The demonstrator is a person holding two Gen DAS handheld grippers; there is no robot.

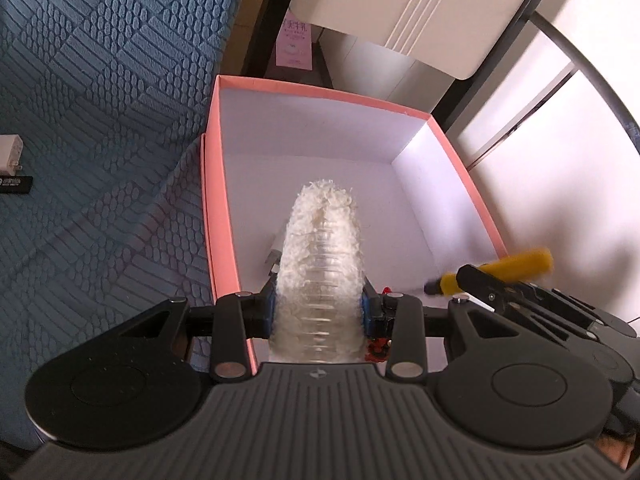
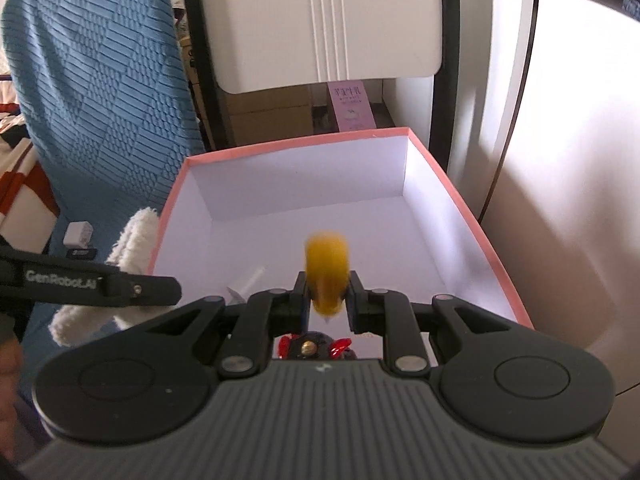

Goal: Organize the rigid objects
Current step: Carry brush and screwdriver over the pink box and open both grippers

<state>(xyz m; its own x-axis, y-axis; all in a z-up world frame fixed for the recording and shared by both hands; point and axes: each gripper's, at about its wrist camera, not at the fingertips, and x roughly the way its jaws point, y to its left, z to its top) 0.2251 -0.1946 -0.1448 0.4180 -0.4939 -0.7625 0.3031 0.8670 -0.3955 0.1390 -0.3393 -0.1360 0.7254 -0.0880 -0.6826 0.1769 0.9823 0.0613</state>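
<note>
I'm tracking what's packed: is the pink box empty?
No. The pink box already holds a small white item and a red piece.

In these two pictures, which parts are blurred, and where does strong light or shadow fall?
Left wrist view: the yellow object in the right gripper is motion-smeared; sunlight streaks the pink box corner. Right wrist view: the same yellow object is blurred; soft shadows lie on the white surface; fisheye bends the edges.

A: Your left wrist camera looks down along its fingers, close above the pink box (image 1: 472,184).

B: Your right one does the same from nearer 5 o'clock; both share the box interior.
</note>
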